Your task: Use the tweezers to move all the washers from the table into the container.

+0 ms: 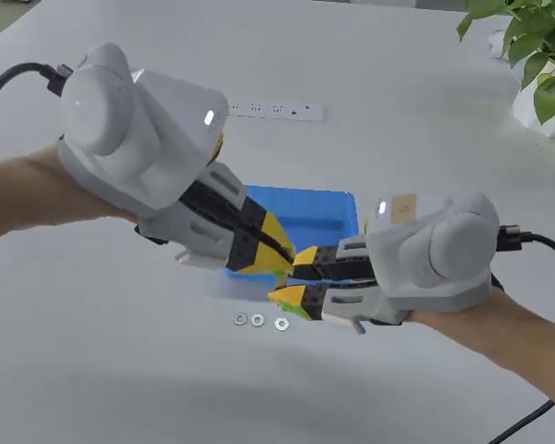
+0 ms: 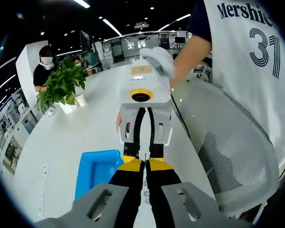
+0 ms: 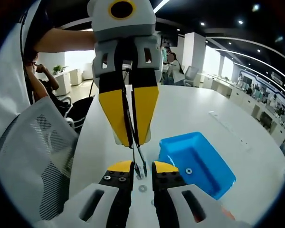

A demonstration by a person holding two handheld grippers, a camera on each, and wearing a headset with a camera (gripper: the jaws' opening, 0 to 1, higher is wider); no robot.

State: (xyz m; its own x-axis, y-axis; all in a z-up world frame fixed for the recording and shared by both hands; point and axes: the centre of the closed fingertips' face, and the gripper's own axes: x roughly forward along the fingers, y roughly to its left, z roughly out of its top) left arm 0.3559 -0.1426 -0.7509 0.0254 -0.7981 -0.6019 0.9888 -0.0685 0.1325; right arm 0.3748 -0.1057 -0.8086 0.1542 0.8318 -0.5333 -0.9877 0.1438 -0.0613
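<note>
Three small metal washers (image 1: pixel 257 320) lie in a row on the white table, just in front of the blue container (image 1: pixel 338 208). In the right gripper view one washer (image 3: pixel 142 188) lies on the table below the jaws, and another washer (image 3: pixel 188 171) lies inside the blue container (image 3: pixel 213 164). My left gripper (image 1: pixel 279 257) comes in from the left, shut on thin metal tweezers (image 3: pixel 131 124) that point down toward the table. My right gripper (image 1: pixel 294 277) faces it from the right. Its jaws stand slightly apart on either side of the tweezers' tips, just above the washers.
A white power strip (image 1: pixel 273 111) lies on the table beyond the container. A potted plant (image 1: pixel 527 46) stands at the far right corner. Cables trail from both grippers. A mesh office chair (image 2: pixel 228 156) is behind me at the table's edge.
</note>
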